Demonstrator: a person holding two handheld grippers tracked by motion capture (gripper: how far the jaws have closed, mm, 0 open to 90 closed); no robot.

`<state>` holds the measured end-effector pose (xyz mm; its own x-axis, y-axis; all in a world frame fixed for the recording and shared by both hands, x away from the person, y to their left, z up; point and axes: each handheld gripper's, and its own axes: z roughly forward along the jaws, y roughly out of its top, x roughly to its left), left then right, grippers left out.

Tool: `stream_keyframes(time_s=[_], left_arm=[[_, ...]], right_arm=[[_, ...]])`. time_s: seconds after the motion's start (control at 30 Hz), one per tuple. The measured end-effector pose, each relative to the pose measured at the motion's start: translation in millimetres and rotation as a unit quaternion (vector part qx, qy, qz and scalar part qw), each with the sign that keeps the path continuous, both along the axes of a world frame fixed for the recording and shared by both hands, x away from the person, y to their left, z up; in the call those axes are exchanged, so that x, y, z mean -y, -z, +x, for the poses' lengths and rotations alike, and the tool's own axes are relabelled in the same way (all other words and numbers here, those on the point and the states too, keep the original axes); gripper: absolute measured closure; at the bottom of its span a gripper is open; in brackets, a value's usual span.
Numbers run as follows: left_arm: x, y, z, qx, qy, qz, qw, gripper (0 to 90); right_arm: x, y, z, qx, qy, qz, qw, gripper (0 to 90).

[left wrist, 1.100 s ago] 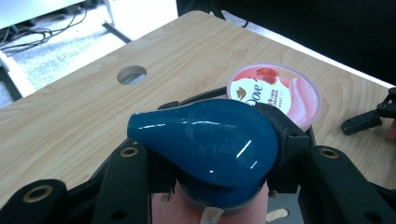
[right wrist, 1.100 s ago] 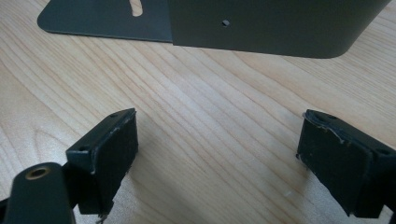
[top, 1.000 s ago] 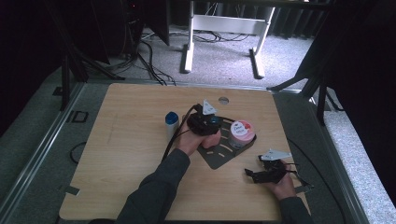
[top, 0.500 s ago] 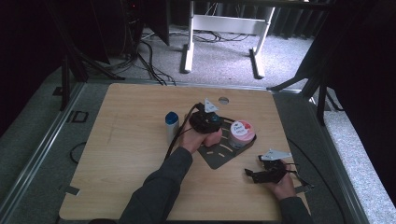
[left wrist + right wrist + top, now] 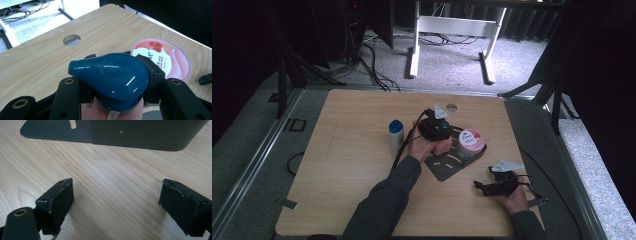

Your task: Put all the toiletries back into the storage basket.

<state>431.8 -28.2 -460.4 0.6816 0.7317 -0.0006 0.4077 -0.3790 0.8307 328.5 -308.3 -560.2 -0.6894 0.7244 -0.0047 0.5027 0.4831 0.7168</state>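
In the left gripper view my left gripper (image 5: 117,61) is shut on a pink bottle with a glossy blue teardrop cap (image 5: 110,75); both pads press against the cap's sides. From above, the left gripper (image 5: 439,131) holds this bottle (image 5: 443,146) over a dark metal plate (image 5: 447,169) near the table's middle. A round tub with a pink lid (image 5: 470,140) stands just right of it, also seen as the pink-lidded tub (image 5: 162,58). My right gripper (image 5: 480,187) rests low at the front right, open, with bare wood between its jaws (image 5: 117,195).
A grey bottle with a blue cap (image 5: 396,136) stands left of the left hand. The wooden table (image 5: 342,165) has a round hole (image 5: 451,107) near its far edge. The dark plate's edge (image 5: 140,132) lies just ahead of the right gripper. Cables trail from both grippers.
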Motion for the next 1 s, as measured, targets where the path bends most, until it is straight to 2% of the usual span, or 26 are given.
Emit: stream_keyframes(time_s=[0.17,0.3,0.67,1.0], left_arm=[[2.5,0.3,2.9,0.002,-0.005,-0.004,1.0,52.9],[6.0,0.8,5.1,0.002,-0.005,0.005,1.0,52.9],[13.1,2.2,11.3,0.001,-0.008,0.012,0.9999,52.9],[17.5,3.0,17.5,0.0,-0.015,0.005,0.9999,52.9]], right_arm=[[0.0,0.0,0.0,0.0,0.0,0.0,1.0,12.0],[-0.1,0.0,-0.1,0.0,0.001,0.0,1.0,12.0],[-0.1,-0.1,-0.1,-0.001,0.0,0.0,1.0,12.0],[-0.1,-0.1,-0.1,-0.001,0.0,0.0,1.0,12.0]])
